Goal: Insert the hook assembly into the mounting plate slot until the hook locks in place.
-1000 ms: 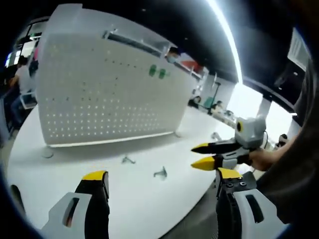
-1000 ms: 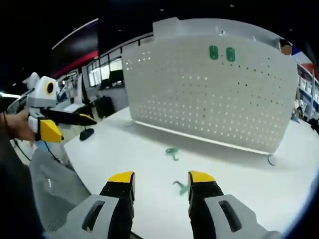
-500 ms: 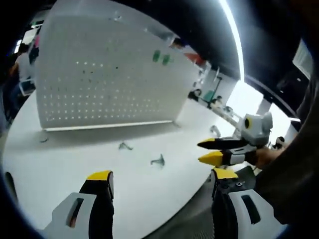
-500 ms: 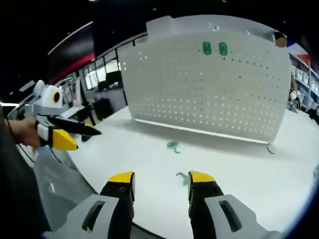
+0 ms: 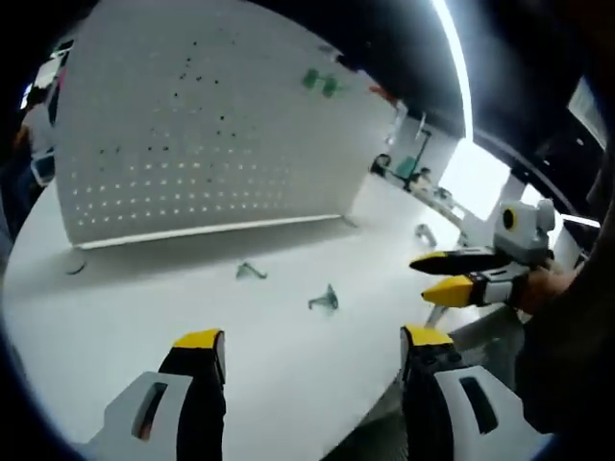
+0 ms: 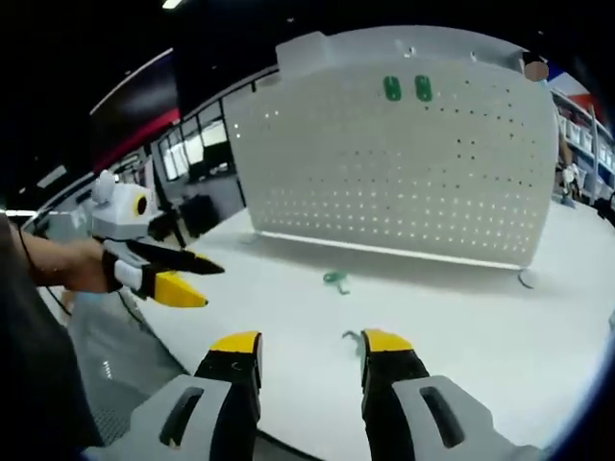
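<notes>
So nothing is picked up yet. Both tongs are spread apart with nothing between them. The right gripper hangs over the near edge of the white table, and the near hook sits just ahead of its tips, slightly toward the right-hand jaw and partly hidden behind that jaw's yellow tip. It looks like a small greenish wire piece lying flat; I can't tell which way its long axis runs from here.

The far hook is further forward, roughly straight ahead and closer to the pegboard, which stands upright at the back with two green tabs near its top edge.

From the left gripper, the same two pieces lie ahead: one hook slightly right of center and nearer, the other a bit left and further toward the board's foot. In the left gripper view the right gripper shows off to the right, past the table's edge.

My read is that the right one is the closer tool to the near hook, so that's the natural grab: a short reach forward and down, nudged slightly rightward. After that the hook has to travel well forward to the board's holes.
</notes>
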A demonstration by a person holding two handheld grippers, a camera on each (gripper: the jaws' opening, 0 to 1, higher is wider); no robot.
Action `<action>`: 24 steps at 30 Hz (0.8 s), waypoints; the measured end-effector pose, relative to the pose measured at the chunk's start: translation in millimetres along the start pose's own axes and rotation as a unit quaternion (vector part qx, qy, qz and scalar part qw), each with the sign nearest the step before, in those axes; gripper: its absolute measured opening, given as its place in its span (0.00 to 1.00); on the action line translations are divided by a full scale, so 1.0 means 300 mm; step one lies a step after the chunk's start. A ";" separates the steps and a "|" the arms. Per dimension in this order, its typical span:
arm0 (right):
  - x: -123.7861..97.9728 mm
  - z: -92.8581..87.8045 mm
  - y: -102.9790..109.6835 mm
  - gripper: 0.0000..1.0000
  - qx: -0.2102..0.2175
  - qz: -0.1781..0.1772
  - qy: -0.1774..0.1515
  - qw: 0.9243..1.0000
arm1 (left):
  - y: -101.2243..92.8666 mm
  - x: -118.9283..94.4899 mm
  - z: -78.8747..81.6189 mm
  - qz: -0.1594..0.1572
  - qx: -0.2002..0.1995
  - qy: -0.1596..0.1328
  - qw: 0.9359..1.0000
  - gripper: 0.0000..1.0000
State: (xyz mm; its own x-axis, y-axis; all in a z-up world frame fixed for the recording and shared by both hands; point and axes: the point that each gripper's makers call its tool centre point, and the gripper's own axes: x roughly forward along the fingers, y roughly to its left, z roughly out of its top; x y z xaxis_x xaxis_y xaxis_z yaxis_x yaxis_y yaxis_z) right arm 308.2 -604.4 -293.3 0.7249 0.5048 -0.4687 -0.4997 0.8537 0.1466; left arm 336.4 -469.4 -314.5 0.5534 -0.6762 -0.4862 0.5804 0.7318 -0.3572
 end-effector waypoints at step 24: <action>-0.018 -0.046 -0.063 0.34 0.017 -0.007 0.026 0.999 | 0.175 0.321 0.052 -0.002 0.043 0.049 0.998 0.65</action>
State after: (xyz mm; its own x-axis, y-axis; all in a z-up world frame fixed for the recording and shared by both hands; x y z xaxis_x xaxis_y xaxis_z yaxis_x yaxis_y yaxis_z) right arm 307.1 -625.0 -305.5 0.7053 0.4857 -0.5163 -0.4726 0.8651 0.1682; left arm 429.5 -497.4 -367.7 0.4930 -0.6642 -0.5619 0.6333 0.7168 -0.2917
